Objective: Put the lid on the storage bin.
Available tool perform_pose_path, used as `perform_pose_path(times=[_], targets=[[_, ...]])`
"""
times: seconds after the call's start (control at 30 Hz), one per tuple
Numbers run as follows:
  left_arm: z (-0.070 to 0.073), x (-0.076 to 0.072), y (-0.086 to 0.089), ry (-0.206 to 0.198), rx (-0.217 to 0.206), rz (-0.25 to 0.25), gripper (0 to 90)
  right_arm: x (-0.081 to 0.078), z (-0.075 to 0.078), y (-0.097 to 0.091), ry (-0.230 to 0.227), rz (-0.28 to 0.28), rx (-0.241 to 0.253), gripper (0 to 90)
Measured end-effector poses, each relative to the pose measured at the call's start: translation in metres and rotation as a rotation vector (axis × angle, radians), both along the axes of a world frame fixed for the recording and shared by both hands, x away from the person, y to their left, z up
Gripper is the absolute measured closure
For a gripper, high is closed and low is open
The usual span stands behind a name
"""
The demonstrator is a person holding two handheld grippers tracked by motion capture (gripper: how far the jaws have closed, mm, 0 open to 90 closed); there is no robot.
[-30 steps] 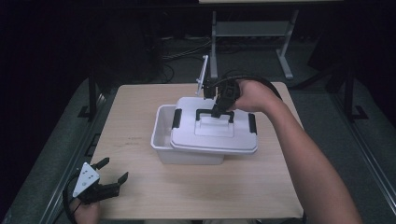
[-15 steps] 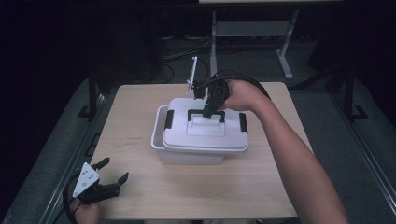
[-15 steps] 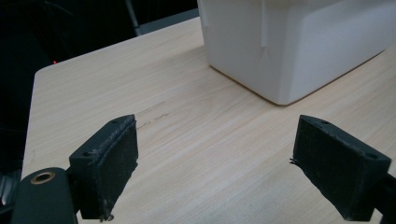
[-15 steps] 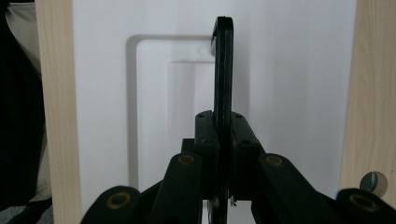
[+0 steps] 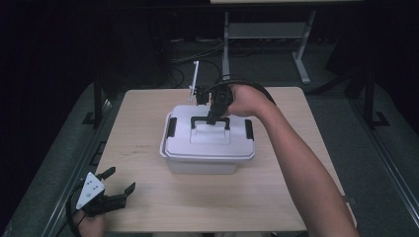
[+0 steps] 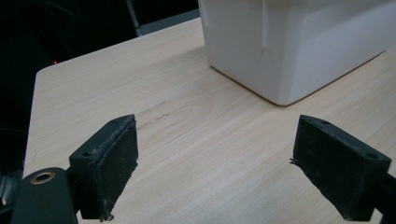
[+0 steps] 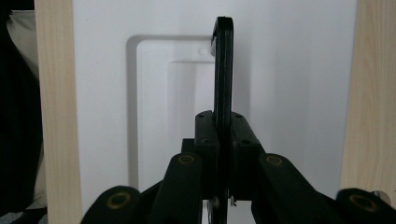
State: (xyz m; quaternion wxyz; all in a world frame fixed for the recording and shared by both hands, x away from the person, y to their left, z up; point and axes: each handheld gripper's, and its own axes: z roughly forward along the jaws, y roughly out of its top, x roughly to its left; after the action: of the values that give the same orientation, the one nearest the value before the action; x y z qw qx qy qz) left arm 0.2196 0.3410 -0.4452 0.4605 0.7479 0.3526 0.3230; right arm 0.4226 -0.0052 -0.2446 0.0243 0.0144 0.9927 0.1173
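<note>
Pale wood forms the table (image 5: 148,148), which is ringed by a dark room. At its middle a white bin (image 5: 207,165) is seen, covered by a white lid (image 5: 207,143) with 2 black side latches. The lid's black handle (image 7: 223,70) is pinched between the pressed jaws of the right gripper (image 7: 223,135). The left gripper (image 6: 215,163) is held low near the table's front left corner, jaws spread, nothing between them, well apart from the bin.

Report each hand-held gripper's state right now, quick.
Left hand-held gripper: open, holding nothing, low over the table.
Right hand-held gripper: closed on the black handle of the white box's lid.
</note>
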Motion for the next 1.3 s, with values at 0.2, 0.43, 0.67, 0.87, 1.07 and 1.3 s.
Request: perform_pose_path(times=[0.2, 0.43, 0.67, 0.87, 1.07, 1.3], targets=[[0.0, 0.0, 0.0, -0.001, 0.001, -0.001, 13.5, 0.002, -0.001, 0.006, 0.001, 0.003, -0.001, 84.1], [0.0, 0.0, 0.001, -0.002, 0.0, -0.001, 13.5, 0.004, -0.002, 0.013, 0.003, 0.015, -0.006, 84.1], [0.0, 0.0, 0.001, -0.003, -0.005, 0.002, 13.5, 0.009, -0.006, 0.02, 0.009, 0.016, -0.004, 84.1], [0.0, 0.0, 0.002, -0.005, -0.006, 0.005, 13.5, 0.014, -0.012, 0.026, 0.019, 0.015, -0.006, 84.1], [0.0, 0.0, 0.003, -0.005, -0.008, 0.007, 13.5, 0.017, -0.014, 0.03, 0.021, 0.014, -0.011, 84.1], [0.0, -0.001, 0.004, -0.006, -0.013, 0.008, 13.5, 0.021, -0.017, 0.033, 0.02, 0.015, -0.015, 84.0]])
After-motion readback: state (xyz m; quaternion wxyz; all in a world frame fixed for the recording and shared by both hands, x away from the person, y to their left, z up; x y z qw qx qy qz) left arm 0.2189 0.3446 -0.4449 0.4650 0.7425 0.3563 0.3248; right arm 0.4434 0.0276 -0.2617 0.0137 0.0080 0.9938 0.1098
